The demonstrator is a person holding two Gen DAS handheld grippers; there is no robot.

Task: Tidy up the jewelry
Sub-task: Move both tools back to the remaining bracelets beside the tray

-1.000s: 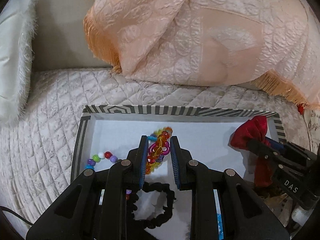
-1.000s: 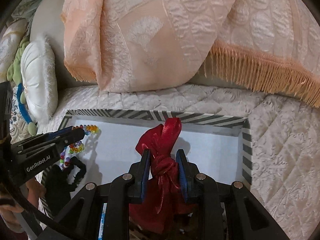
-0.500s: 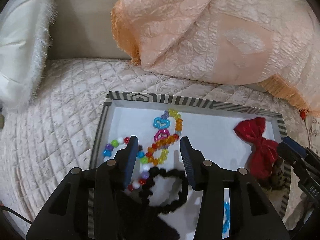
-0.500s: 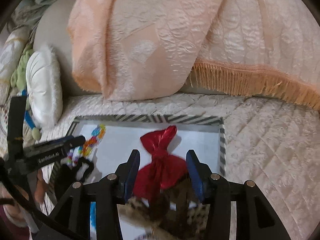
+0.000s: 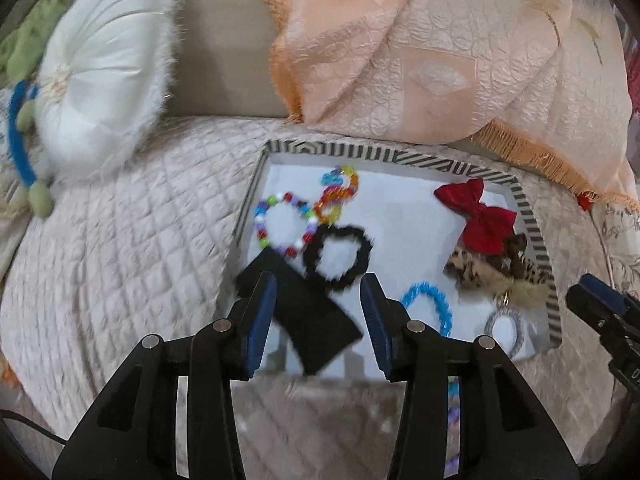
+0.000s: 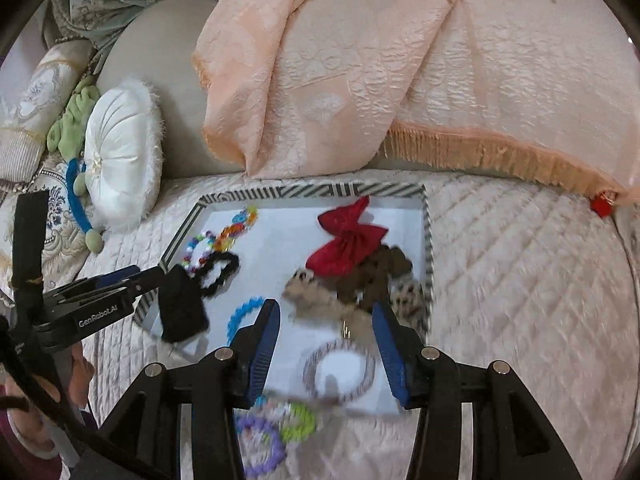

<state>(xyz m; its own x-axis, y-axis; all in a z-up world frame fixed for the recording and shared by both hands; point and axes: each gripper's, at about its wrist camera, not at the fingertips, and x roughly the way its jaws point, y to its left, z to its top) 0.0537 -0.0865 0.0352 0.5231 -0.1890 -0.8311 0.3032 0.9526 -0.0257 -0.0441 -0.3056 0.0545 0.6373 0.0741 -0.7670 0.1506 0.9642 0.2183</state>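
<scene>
A striped-rim white tray (image 5: 532,220) (image 6: 312,191) lies on the quilted bed. In it lie a multicoloured bead bracelet (image 5: 280,220), an orange chain (image 5: 336,196), a black scrunchie (image 5: 338,256) (image 6: 220,276), a black cloth piece (image 5: 304,316), a blue ring (image 5: 428,304), a silver ring (image 5: 504,328) (image 6: 340,368), a red bow (image 5: 480,216) (image 6: 348,240) and leopard-print scrunchies (image 5: 496,268) (image 6: 360,284). My left gripper (image 5: 318,320) is open and empty above the tray's near left. My right gripper (image 6: 326,352) is open and empty over the near right. Pastel rings (image 6: 272,432) lie outside the tray.
A peach fringed blanket (image 5: 440,48) (image 6: 400,60) is piled behind the tray. A white round cushion (image 5: 100,92) (image 6: 124,156) and a green soft toy (image 6: 76,120) sit at the left. The quilted bedspread (image 5: 120,260) surrounds the tray.
Both grippers let go, opened and drew back toward me and upward. The orange chain now lies in the tray at the left, the red bow at the right.
</scene>
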